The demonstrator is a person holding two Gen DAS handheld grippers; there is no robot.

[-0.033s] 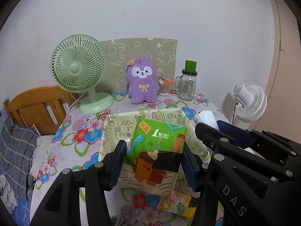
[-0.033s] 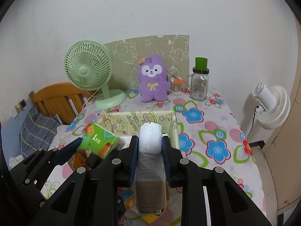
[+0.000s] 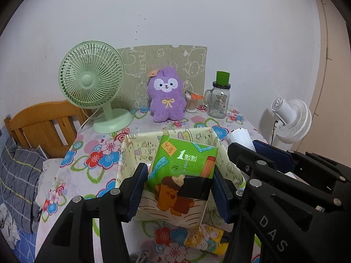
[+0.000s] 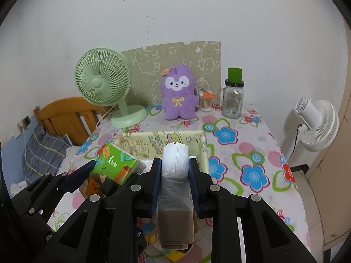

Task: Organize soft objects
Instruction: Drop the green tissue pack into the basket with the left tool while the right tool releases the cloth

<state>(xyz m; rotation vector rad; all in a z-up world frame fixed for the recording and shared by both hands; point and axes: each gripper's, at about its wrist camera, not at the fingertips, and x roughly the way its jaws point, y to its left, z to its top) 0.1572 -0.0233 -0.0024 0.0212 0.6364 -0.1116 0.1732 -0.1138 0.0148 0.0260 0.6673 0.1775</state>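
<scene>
My left gripper (image 3: 178, 174) is shut on a green tissue pack (image 3: 186, 160), its blue pads pressing both sides. The pack hangs tilted over the yellow cartoon-print fabric box (image 3: 128, 146) on the flowered table. My right gripper (image 4: 175, 164) is shut on a white soft pack in clear wrap (image 4: 175, 160), held just in front of the box (image 4: 140, 139). In the right wrist view the green pack (image 4: 116, 164) shows at the left; in the left wrist view the white pack (image 3: 239, 137) pokes out at the right. A purple plush (image 3: 165, 96) sits upright at the back.
A green desk fan (image 3: 92, 81) stands back left, and a glass jar with a green lid (image 3: 219, 100) and a swab pot (image 3: 190, 104) stand back right. A white fan (image 4: 316, 122) sits off the table's right edge. A wooden headboard (image 3: 43, 122) is at the left. A yellow packet (image 3: 206, 239) lies near the front.
</scene>
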